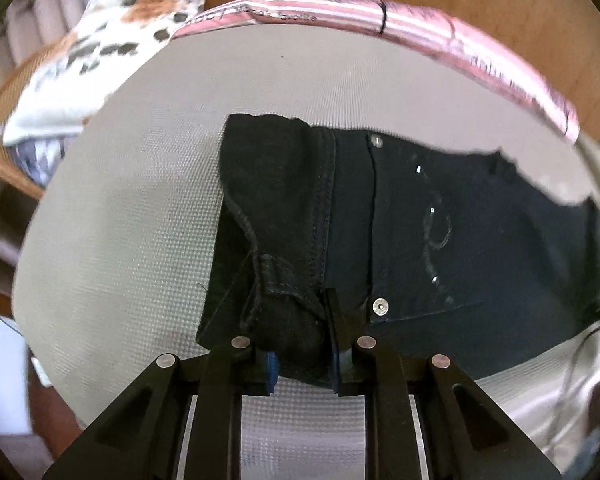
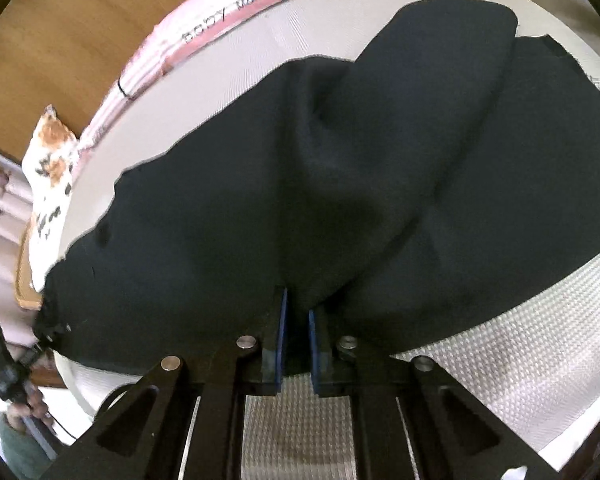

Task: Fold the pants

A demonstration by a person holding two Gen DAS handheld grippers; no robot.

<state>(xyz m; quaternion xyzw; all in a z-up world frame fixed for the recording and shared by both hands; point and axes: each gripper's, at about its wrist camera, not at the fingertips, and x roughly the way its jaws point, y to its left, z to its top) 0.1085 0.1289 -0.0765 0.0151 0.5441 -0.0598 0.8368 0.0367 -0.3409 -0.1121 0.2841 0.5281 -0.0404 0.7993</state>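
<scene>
My left tongs clamp the bunched waistband of the black pants — belt loop and rivet sit just beyond the pads. My right tongs pinch a raised fold of the same dark cloth at six o'clock. The pants lie spread across a white textured pad — its pink-striped edge curves from twelve to two o'clock, with a floral cloth at ten.

Soft daylight, fisheye bending at edges, motion blur at rims, dark fabric underexposed
</scene>
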